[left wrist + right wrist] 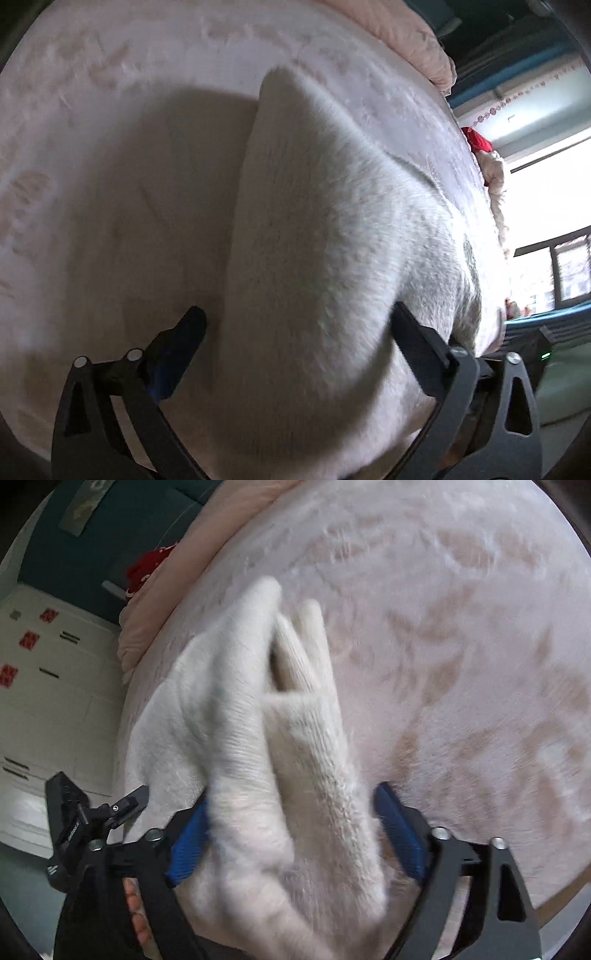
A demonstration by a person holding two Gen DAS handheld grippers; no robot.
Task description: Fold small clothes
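Observation:
A white fuzzy garment [332, 240] lies on a pale pink bed cover [110, 110], one corner raised to a point. In the left wrist view my left gripper [295, 321] has its fingers wide apart on either side of the cloth, which bulges between them. In the right wrist view the same garment [258, 738] lies in thick folds, a ribbed sleeve or cuff at its far end. My right gripper [291, 812] also stands wide open, its blue pads [188, 845] flanking the cloth. Neither gripper pinches the cloth.
The bed cover [461, 646] has a faint leaf pattern. A pink quilt [417, 40] and a red cloth [476, 140] lie at the bed's far edge. A bright window [554, 206] is on the right. White drawers [48, 701] stand beside the bed. The left gripper [74, 819] also shows in the right wrist view.

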